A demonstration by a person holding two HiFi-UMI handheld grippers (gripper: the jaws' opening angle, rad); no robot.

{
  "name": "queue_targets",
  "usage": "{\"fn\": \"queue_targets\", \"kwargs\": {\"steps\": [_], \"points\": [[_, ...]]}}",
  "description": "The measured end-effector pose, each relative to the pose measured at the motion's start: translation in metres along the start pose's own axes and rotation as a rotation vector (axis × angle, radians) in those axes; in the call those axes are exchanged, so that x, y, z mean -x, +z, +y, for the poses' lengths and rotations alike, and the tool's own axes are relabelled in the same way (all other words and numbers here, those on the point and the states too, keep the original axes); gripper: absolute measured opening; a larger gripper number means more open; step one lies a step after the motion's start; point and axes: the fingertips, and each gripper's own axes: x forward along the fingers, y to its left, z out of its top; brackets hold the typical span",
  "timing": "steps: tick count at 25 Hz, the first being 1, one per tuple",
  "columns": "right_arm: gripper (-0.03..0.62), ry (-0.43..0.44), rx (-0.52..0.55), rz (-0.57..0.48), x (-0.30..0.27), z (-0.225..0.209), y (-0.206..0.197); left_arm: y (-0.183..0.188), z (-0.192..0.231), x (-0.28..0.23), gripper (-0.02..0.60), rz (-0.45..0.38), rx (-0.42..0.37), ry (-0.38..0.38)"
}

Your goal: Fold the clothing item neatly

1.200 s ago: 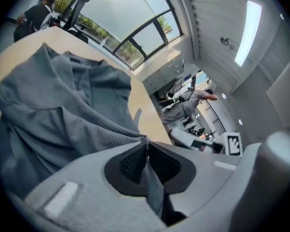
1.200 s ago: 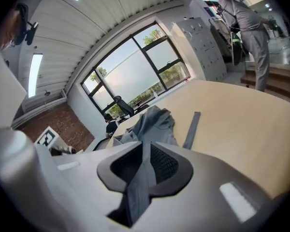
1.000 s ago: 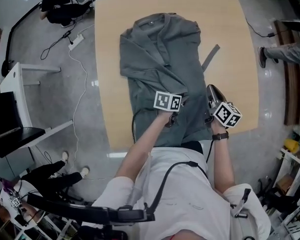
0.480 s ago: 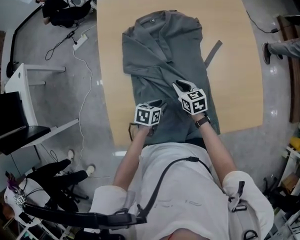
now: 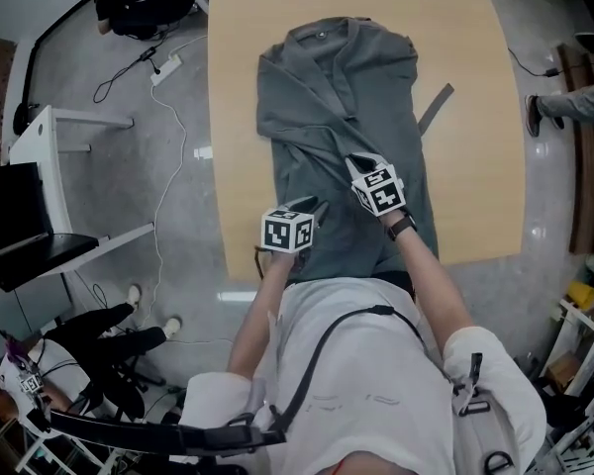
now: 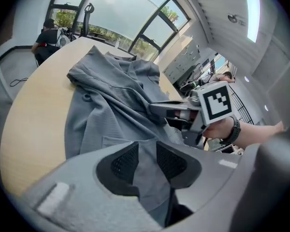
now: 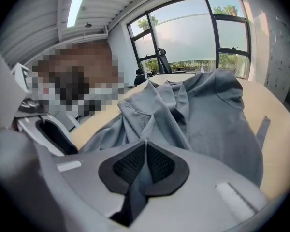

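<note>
The grey garment lies spread along the middle of the table. Its long axis runs from 12 o'clock, where the collar sits, to 6 o'clock, where the hem hangs off the near edge by the person. Both grippers work its near half, so nearly all the cloth lies toward 12 o'clock from them. The left hand-held gripper is at about 7 o'clock from the garment's centre, by its left edge, and is clenched on a thick fold of the grey fabric that fills the gap between its pads. The right hand-held gripper is close to the garment's centre, at about 1 o'clock from the left one, and is the nearer to the collar. Its jaws have just closed onto a thin pinch of the same cloth. With both holding near-end fabric, the likely fold carries it along the long axis toward 12 o'clock.
</note>
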Motion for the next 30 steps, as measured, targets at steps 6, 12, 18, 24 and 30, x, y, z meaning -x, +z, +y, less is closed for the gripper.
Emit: {"fn": "queue_targets", "kwargs": {"steps": [6,12,18,24,30], "points": [[0.018,0.231,-0.045,-0.082,0.075,0.043,0.012,0.012,0.004,0.015,0.121,-0.029,-0.006,-0.024],[0.054,0.295,-0.027,0.09,0.069,0.063,-0.051,0.028,0.011,0.023,0.121,-0.06,-0.009,-0.017],[0.15,0.324,-0.155,0.05,0.056,0.063,-0.058,0.038,0.014,0.015,0.121,-0.056,-0.024,0.002],[0.14,0.23,-0.267,-0.181,0.083,-0.023,0.0,0.061,-0.004,-0.01,0.121,-0.036,-0.066,-0.011],[0.116,-0.003,-0.324,-0.295,0.092,-0.19,0.059,0.084,-0.033,-0.042,0.121,0.008,-0.148,-0.024]]}}
